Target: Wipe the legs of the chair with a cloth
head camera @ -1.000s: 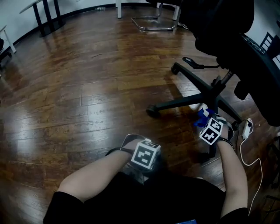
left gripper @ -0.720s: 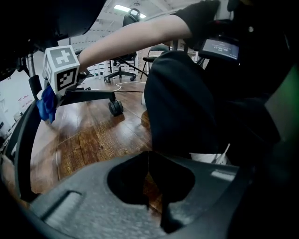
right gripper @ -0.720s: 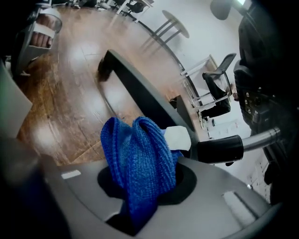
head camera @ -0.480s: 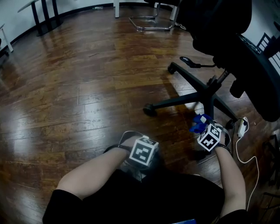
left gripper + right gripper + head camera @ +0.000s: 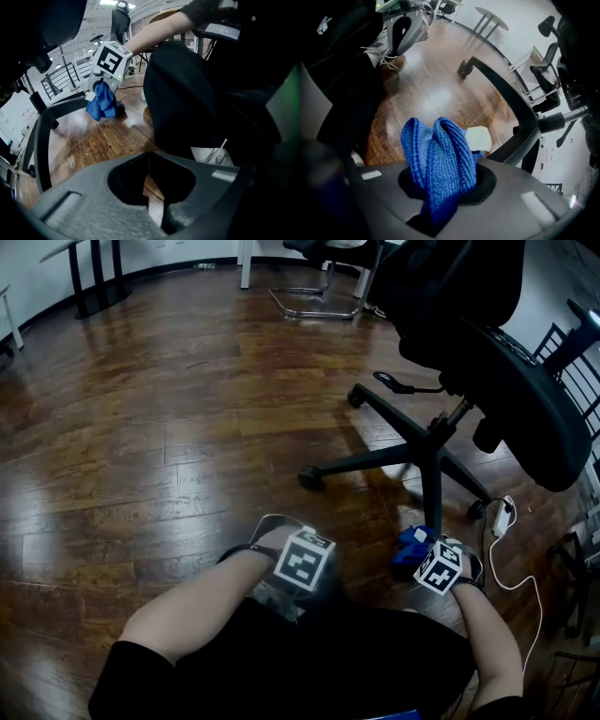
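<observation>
A black office chair stands on the wood floor, its star base (image 5: 427, 451) spreading several legs with casters. My right gripper (image 5: 424, 557) is shut on a bunched blue cloth (image 5: 410, 550), low beside the end of the near leg (image 5: 432, 502). In the right gripper view the cloth (image 5: 438, 154) bulges out between the jaws of the gripper (image 5: 440, 187), with a curved chair leg (image 5: 506, 93) beyond it. My left gripper (image 5: 298, 577) rests by my knee, shut and empty (image 5: 149, 187). In the left gripper view the cloth (image 5: 101, 101) hangs next to a caster (image 5: 118, 108).
A white power strip (image 5: 500, 518) and its cable (image 5: 525, 587) lie on the floor right of the base. Another chair with a chrome frame (image 5: 314, 296) and dark table legs (image 5: 94, 273) stand at the back. A black rack (image 5: 572, 362) is at the right.
My right gripper has slid with the cloth down the near chair leg, away from the hub and toward me. The left gripper has stayed put.
</observation>
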`<control>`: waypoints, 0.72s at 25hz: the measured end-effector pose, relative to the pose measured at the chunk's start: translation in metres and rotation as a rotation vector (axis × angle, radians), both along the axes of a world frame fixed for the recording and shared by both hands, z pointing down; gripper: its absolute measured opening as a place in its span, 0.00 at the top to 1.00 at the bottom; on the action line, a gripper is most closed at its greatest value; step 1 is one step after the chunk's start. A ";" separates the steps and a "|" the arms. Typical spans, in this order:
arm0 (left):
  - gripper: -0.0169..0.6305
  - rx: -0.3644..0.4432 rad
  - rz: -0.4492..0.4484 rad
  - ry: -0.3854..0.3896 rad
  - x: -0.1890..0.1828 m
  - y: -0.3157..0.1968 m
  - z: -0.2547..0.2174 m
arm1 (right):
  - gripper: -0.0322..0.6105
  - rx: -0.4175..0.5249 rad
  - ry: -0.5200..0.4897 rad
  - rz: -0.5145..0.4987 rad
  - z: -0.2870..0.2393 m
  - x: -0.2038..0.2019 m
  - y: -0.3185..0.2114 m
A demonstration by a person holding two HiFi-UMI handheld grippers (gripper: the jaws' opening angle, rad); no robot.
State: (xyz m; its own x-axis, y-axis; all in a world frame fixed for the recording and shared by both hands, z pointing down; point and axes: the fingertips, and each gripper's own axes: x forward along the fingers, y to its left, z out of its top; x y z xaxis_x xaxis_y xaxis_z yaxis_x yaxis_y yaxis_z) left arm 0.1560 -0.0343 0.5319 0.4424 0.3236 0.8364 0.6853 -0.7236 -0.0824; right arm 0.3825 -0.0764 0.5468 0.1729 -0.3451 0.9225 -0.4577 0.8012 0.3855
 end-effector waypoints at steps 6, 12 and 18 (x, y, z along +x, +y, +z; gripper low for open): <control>0.97 -0.048 0.002 -0.005 0.000 0.001 0.007 | 0.81 0.141 0.039 0.047 -0.021 0.019 -0.092; 0.97 -0.117 0.030 -0.001 0.005 0.014 0.011 | 0.81 0.323 0.014 0.113 -0.050 0.037 -0.178; 0.97 -0.116 0.026 -0.029 0.001 0.011 0.018 | 0.81 0.286 0.012 0.085 -0.043 0.031 -0.159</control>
State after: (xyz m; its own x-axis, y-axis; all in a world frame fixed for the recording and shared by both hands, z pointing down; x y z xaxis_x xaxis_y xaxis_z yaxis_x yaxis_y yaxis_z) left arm 0.1570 -0.0228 0.5494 0.4089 0.4299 0.8050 0.7045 -0.7094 0.0210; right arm 0.4136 -0.2357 0.5035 0.2225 -0.5747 0.7876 -0.5128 0.6181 0.5959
